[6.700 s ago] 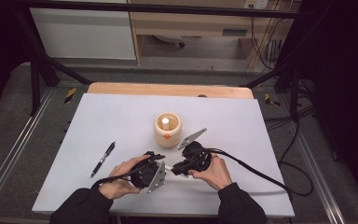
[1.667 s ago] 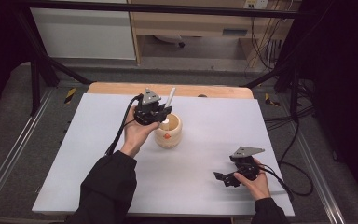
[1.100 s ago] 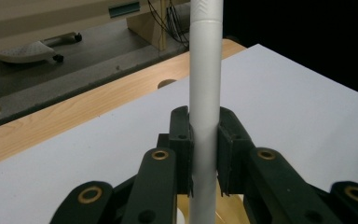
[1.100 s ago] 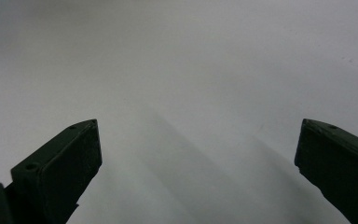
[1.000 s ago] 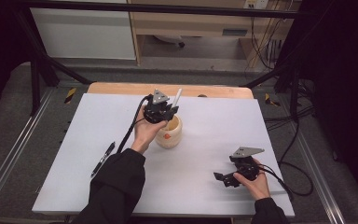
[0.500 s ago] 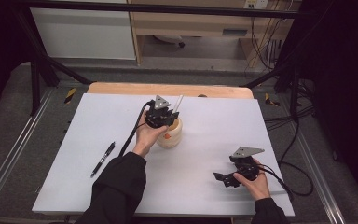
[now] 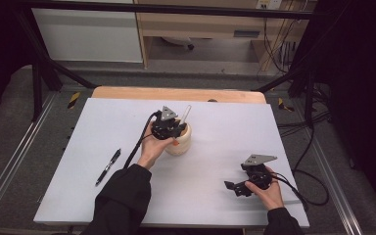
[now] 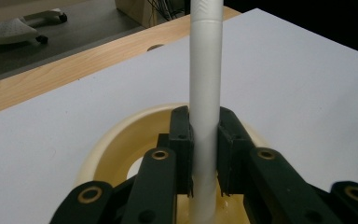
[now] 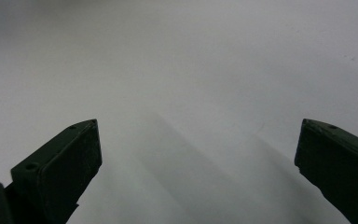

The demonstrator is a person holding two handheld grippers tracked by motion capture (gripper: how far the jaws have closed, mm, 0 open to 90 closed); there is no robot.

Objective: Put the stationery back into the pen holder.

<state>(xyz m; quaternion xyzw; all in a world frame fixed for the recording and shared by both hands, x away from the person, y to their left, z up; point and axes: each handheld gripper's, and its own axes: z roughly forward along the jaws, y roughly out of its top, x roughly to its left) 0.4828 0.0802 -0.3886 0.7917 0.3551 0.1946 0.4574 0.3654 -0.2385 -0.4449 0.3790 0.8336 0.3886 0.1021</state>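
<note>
— Over the cream cup (image 7: 180, 142) at mid-table, what's hidden?
— Left gripper (image 8: 204, 140) clamps the white tube (image 8: 206, 70); its lower end disappears behind the jaws, its top is cut off.
— Right gripper (image 7: 240, 187)?
— Near right, jaws wide apart, empty.

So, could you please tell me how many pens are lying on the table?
1. A black pen lies on the white table, at its left side, apart from the cup.
</note>
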